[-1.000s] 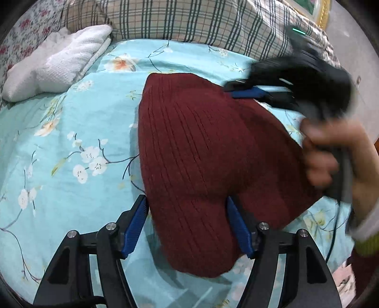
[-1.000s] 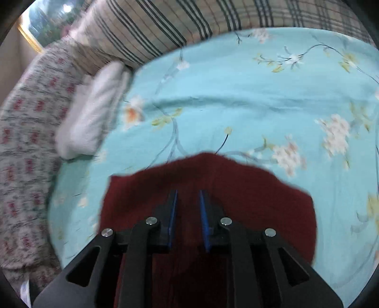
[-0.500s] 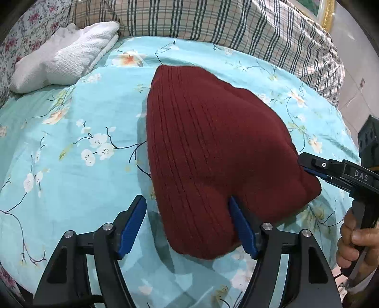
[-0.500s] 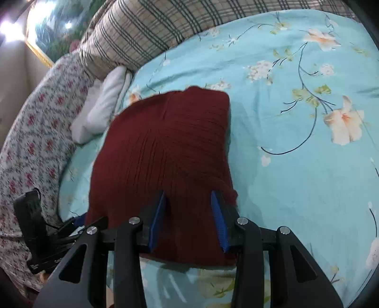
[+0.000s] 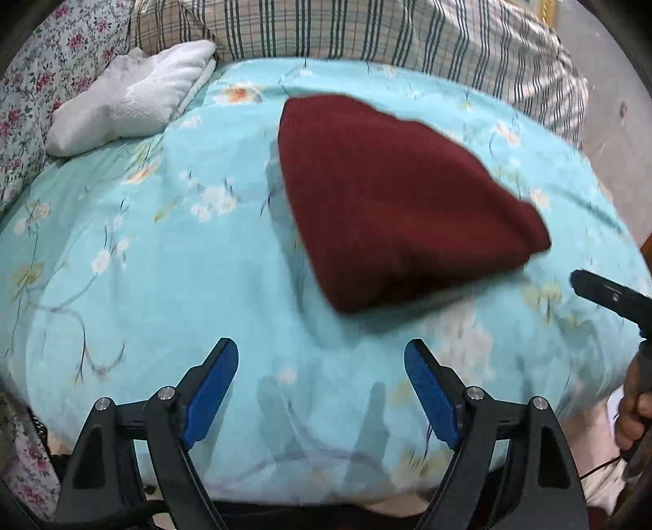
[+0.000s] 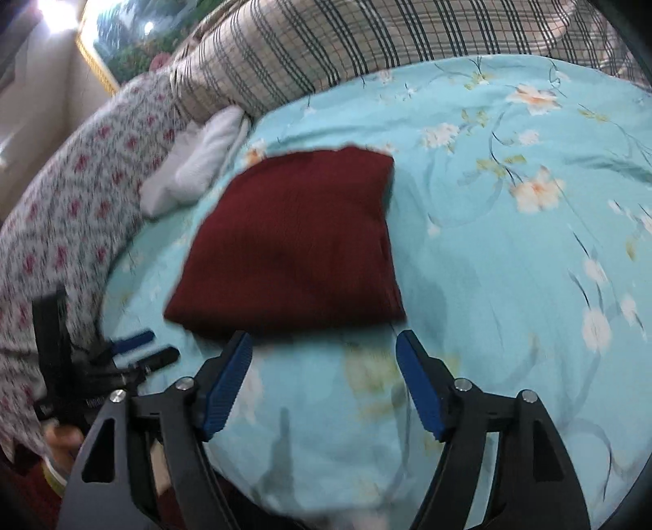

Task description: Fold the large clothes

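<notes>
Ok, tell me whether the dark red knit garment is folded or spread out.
Folded. The dark red knit garment lies as a compact, thick-edged bundle on the blue floral bedspread, no sleeves showing, both grippers clear of it.

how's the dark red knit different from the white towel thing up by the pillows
The dark red knit is a deep maroon, while the white towel is plain white. The knit looks the larger bundle and lies folded flat out in the middle of the floral bedsheet; the towel sits lumpier, tucked at the sheet's far edge beside the plaid pillow. Both are folded textiles resting on the bed, and neither is touched by a gripper.
</notes>
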`<state>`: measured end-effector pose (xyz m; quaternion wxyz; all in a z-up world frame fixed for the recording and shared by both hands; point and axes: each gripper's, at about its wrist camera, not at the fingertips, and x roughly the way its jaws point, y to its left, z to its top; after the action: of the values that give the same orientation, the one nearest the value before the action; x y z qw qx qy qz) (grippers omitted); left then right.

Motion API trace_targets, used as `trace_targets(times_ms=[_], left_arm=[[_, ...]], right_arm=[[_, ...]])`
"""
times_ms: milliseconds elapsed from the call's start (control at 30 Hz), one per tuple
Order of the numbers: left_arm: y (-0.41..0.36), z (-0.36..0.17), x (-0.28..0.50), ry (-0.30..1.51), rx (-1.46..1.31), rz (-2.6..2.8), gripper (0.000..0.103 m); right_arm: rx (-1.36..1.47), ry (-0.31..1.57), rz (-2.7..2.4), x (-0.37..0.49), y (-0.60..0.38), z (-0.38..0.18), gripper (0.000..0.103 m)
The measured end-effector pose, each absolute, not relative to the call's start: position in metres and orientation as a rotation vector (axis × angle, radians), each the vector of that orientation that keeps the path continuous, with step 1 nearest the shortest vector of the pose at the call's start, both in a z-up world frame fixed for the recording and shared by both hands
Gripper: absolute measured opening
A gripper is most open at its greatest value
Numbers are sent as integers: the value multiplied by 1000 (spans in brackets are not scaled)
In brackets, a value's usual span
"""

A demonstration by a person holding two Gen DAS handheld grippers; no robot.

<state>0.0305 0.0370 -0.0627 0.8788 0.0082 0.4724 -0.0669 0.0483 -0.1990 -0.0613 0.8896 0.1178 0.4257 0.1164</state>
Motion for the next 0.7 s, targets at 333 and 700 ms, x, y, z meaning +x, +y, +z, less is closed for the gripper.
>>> trace_targets(times_ms=[333, 700], left_arm=[[25, -52, 2, 988, 124, -160, 84], [26, 1, -5, 859, 142, -139, 100]], right_arm=[[92, 915, 238, 15, -185, -53, 84], [22, 865, 293, 19, -163, -24, 103]])
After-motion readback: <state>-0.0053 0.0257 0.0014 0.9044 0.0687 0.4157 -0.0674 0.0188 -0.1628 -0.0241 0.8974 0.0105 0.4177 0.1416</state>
